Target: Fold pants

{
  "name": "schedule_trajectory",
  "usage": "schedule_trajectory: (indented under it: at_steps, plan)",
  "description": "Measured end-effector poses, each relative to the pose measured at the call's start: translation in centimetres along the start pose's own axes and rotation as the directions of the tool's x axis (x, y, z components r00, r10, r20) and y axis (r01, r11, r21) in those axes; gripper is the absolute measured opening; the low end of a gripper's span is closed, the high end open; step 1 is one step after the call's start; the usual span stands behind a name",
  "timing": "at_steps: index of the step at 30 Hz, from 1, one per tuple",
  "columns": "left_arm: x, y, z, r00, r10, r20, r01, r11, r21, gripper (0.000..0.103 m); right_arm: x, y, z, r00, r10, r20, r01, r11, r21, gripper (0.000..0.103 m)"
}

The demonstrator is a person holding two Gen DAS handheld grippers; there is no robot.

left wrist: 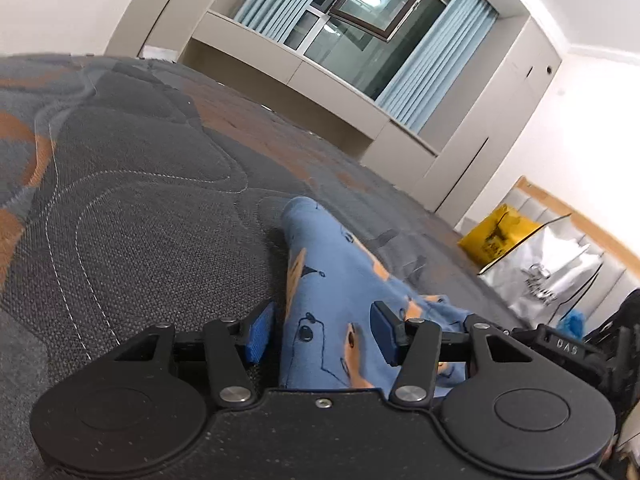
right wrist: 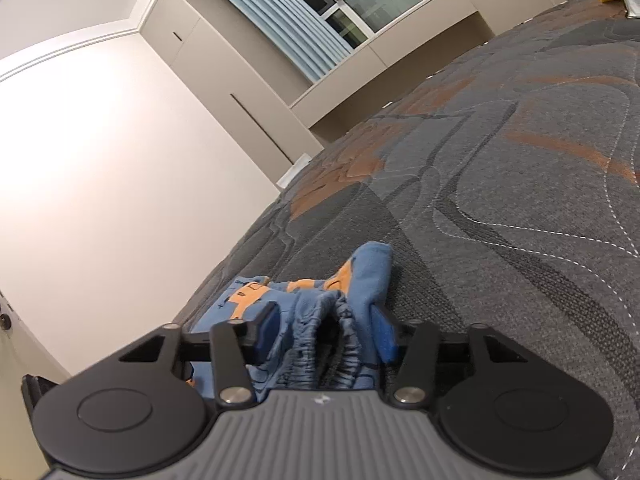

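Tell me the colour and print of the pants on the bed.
The pants are blue with orange patches and dark line drawings, clearest in the left wrist view.

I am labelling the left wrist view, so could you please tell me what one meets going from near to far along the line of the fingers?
Left hand-held gripper, then the blue patterned pants lying between its open fingers, then the grey and orange quilted bedspread, then the beige cabinets under the window.
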State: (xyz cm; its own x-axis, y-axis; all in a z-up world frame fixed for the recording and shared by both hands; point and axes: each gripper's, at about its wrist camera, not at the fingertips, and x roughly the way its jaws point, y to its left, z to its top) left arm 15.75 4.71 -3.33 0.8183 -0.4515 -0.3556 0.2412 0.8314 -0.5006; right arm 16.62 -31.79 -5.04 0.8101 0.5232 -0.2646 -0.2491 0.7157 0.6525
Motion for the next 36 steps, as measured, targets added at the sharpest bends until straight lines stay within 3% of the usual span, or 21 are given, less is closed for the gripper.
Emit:
schedule_trajectory:
  at_steps: [16, 26, 36]
  plan:
    - [0.2, -0.9, -0.3, 0.999, 0.035, -0.003, -0.035, 0.997, 0.063, 0.036, 0.3, 0.2, -0.2, 1.0, -0.023, -0.008, 0.023, 1.0, -0.01, 0.036]
    - [0.0, -0.7, -0.4, 1.0, 0.029, -0.002, -0.029, 0.997, 0.067, 0.035, -0.1, 1.0, -0.3, 0.999, -0.048, -0.007, 0.048, 0.998, -0.045, 0.029]
    - [-0.2, -0.8, 0.2, 0.999, 0.039, -0.012, -0.038, 0.998, 0.059, 0.026, -0.7, 2.2, -0.4, 0.999, -0.04, 0.035, 0.043, 0.993, -0.111, 0.024]
